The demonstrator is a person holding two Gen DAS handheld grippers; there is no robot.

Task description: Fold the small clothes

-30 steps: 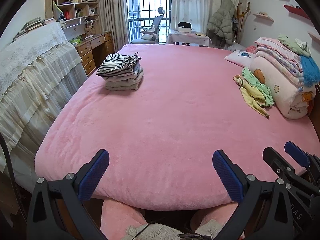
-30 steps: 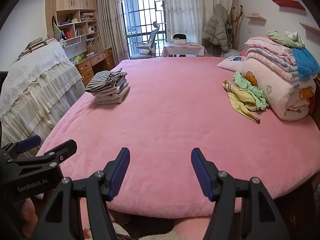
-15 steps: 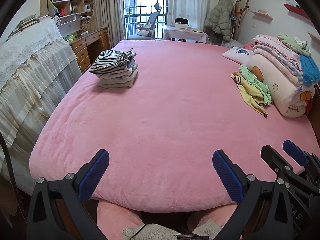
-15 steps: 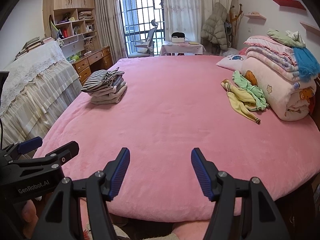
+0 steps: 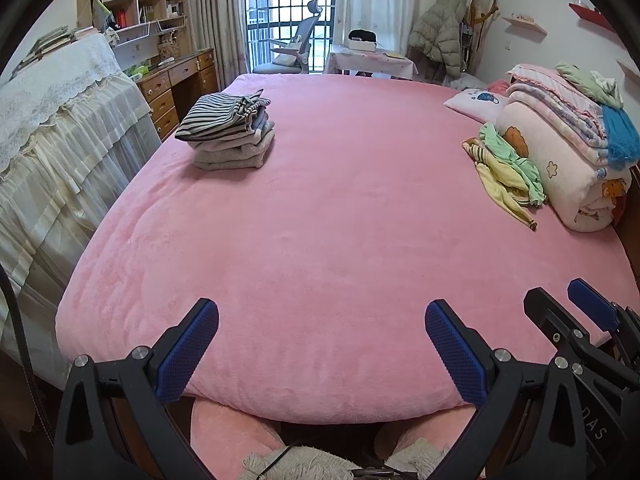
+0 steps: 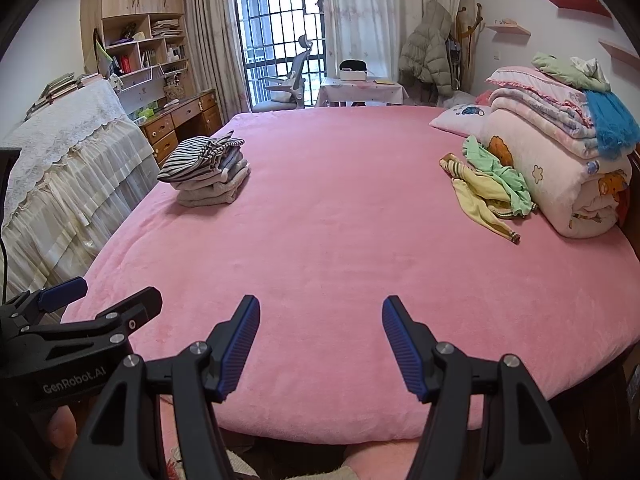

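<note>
A pile of unfolded small clothes (image 5: 506, 172) (image 6: 490, 190), yellow, striped and green, lies at the right of the pink bed (image 5: 320, 220) (image 6: 340, 220) against a rolled quilt. A stack of folded clothes (image 5: 228, 136) (image 6: 208, 172) with a striped piece on top sits at the far left. My left gripper (image 5: 322, 344) hangs open over the bed's near edge, nothing between its fingers. Beside it, my right gripper (image 6: 320, 340) is open too, and empty; it shows in the left wrist view (image 5: 568, 312) at the lower right.
A stack of rolled quilts and blankets (image 5: 568, 148) (image 6: 560, 152) fills the bed's right side, with a pillow (image 5: 476, 100) behind. A lace-covered piece of furniture (image 5: 60, 128) stands left of the bed. Desk, chair and window are at the far end.
The left wrist view has shifted slightly, so the bed and folded stack sit lower and nearer in frame. Both grippers stay open and empty.
</note>
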